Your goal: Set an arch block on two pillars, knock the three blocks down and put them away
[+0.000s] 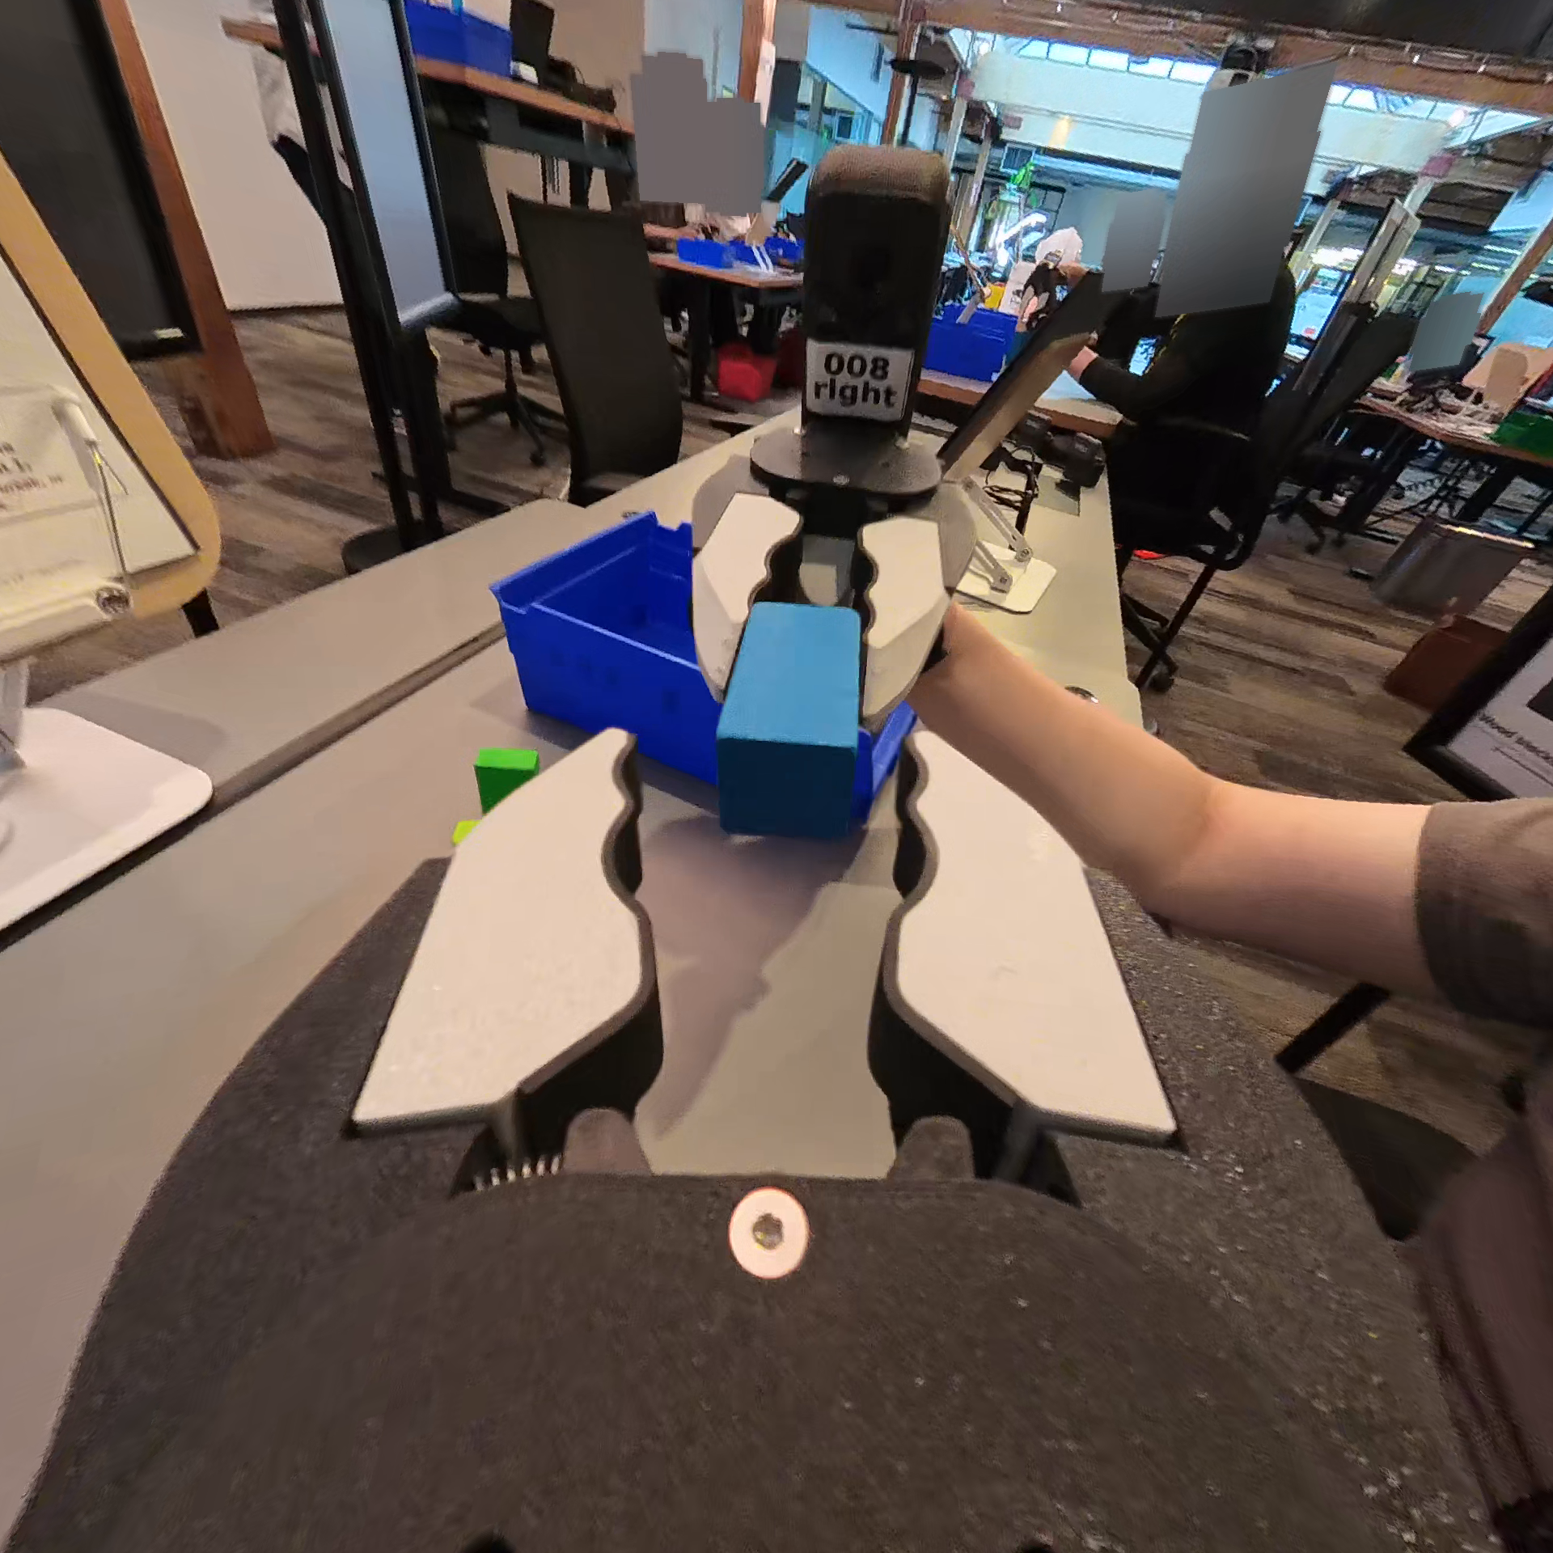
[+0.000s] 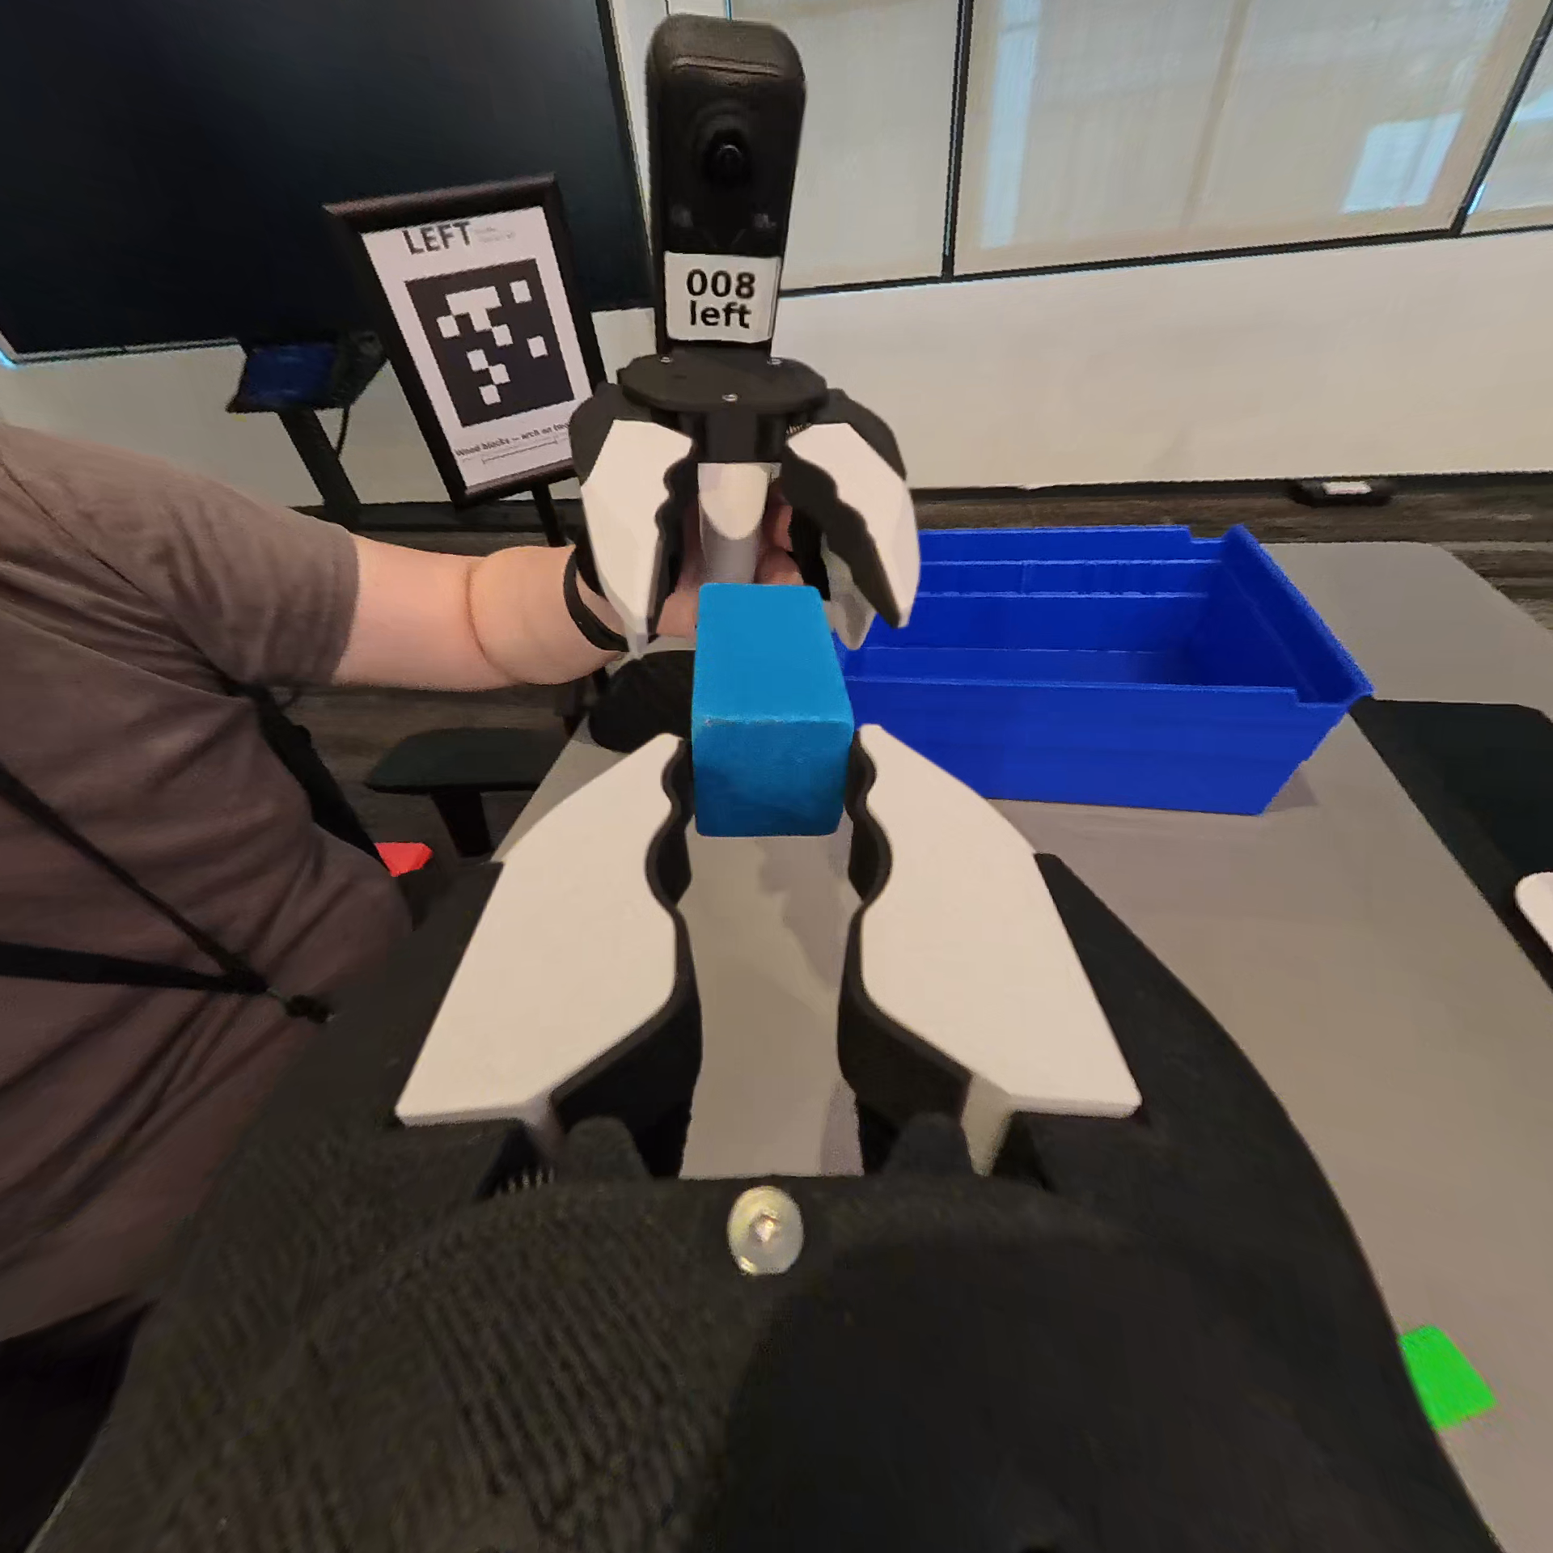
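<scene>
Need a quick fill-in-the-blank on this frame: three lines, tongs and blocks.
1. The block gripped by the right tongs is ___ in colour.
2. The left tongs hold nothing; their jaws are ___.
3. The green block is not in the bin; it stands on the ___.

Missing words: blue; open; table.
</scene>
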`<state>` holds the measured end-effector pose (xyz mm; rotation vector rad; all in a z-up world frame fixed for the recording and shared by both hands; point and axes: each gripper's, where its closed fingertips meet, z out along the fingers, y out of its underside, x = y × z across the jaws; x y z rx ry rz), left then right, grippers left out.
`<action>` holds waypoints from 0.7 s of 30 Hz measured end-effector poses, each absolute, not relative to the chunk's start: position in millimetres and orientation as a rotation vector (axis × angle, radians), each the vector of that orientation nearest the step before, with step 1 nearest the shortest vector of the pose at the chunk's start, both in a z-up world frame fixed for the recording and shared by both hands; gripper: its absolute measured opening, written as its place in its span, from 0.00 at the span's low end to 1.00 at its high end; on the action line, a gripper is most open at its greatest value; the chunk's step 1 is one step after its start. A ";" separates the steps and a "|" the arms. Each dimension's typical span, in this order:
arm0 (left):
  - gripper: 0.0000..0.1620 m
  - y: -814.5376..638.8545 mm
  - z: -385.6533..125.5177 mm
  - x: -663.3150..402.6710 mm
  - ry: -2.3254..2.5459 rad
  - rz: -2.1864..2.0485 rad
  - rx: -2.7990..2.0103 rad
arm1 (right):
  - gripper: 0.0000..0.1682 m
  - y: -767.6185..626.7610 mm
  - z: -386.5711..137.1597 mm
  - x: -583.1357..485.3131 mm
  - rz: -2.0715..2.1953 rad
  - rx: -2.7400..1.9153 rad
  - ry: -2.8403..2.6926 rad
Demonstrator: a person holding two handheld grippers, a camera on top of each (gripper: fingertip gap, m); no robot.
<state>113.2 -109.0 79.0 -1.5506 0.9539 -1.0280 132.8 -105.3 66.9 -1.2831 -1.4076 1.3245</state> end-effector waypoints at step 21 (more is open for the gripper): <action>0.19 -97.5 60.9 158.2 1.075 -0.871 -1.544 | 0.20 -89.8 59.2 177.1 1.163 -1.337 -1.483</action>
